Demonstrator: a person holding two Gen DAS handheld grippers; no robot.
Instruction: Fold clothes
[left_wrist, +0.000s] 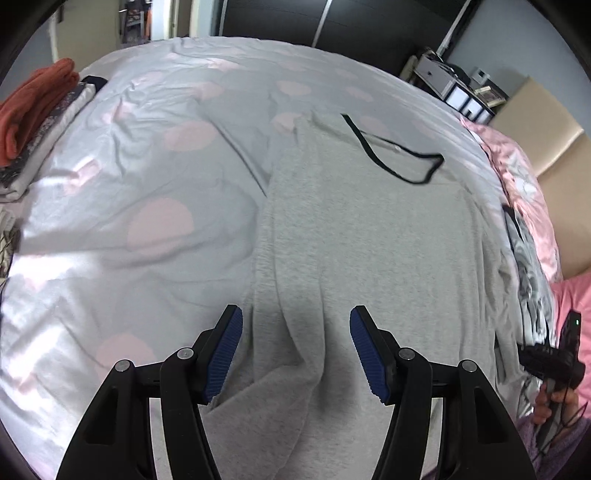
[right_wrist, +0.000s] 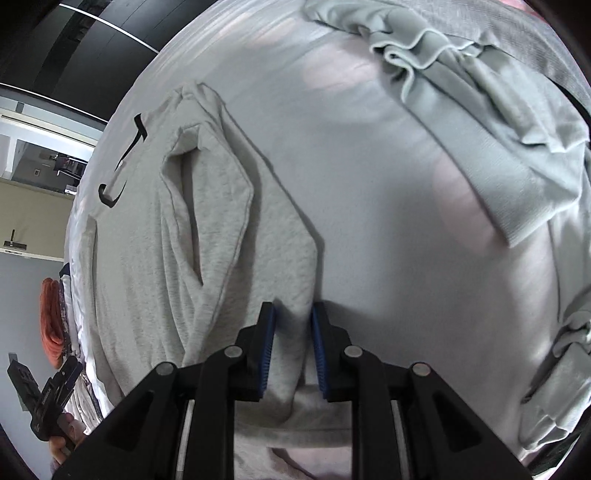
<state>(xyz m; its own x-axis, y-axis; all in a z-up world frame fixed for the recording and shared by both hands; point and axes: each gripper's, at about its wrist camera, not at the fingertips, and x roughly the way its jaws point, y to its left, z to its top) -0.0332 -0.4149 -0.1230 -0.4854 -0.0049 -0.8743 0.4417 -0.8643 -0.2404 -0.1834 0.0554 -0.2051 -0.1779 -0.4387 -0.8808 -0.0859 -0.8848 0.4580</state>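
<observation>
A light grey sweatshirt (left_wrist: 362, 229) with a black outline logo (left_wrist: 399, 155) lies spread on the bed. My left gripper (left_wrist: 295, 332) is open and empty, hovering over the garment's near folds. In the right wrist view the same sweatshirt (right_wrist: 177, 229) lies to the left, with a sleeve fold running toward me. My right gripper (right_wrist: 292, 325) is closed on a bunched fold of the sweatshirt, cloth filling the narrow gap between the blue pads (right_wrist: 266, 343). The other gripper shows at each view's edge: the right gripper in the left wrist view (left_wrist: 554, 362) and the left gripper in the right wrist view (right_wrist: 44, 398).
The bed has a grey cover with pink dots (left_wrist: 147, 184). A stack of folded clothes topped with orange (left_wrist: 33, 110) sits at its far left. A pale green-grey garment (right_wrist: 498, 129) lies crumpled to the right. A pink blanket (left_wrist: 524, 192) and cardboard box (left_wrist: 546, 122) sit beyond the right edge.
</observation>
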